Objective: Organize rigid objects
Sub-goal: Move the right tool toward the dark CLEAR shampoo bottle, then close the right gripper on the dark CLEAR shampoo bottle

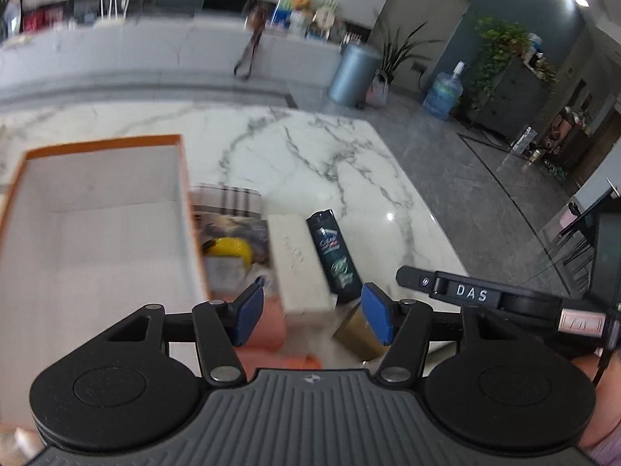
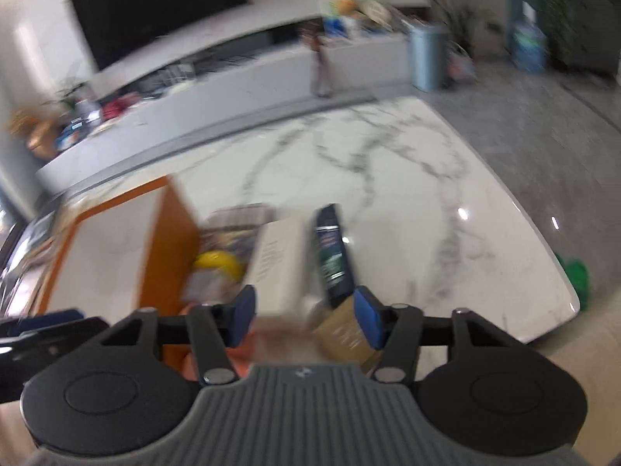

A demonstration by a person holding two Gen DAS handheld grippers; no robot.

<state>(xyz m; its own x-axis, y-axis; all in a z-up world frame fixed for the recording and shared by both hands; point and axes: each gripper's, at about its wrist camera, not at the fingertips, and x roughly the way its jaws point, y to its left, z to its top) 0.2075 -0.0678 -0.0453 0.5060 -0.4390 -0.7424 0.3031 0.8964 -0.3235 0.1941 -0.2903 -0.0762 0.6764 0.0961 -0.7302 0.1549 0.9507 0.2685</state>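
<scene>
White marble with grey veins runs across the tabletop (image 1: pixel 310 155), and beyond it a long counter and a potted plant sit blurred against the far wall. An orange-edged box (image 1: pixel 97 213) stands open at one side with nothing visible inside it, and just beside its wall lies a jumble: a yellow object (image 1: pixel 231 248), a long cream box (image 1: pixel 299 264), a dark green bottle (image 1: pixel 333 256) lying flat against that box, and a gold carton (image 1: pixel 355 332) nearest the grippers. Both the left gripper (image 1: pixel 310 310) and the right gripper (image 2: pixel 304 316) hover over this pile with their blue pads spread apart and nothing between them. The cream box looks stiff and light, so I would pinch it across its narrow width near the middle. The bottle seems glossy and rounded, likely to slip or roll, so a grip square across its body looks safest. Motion blur hides the smaller items.
</scene>
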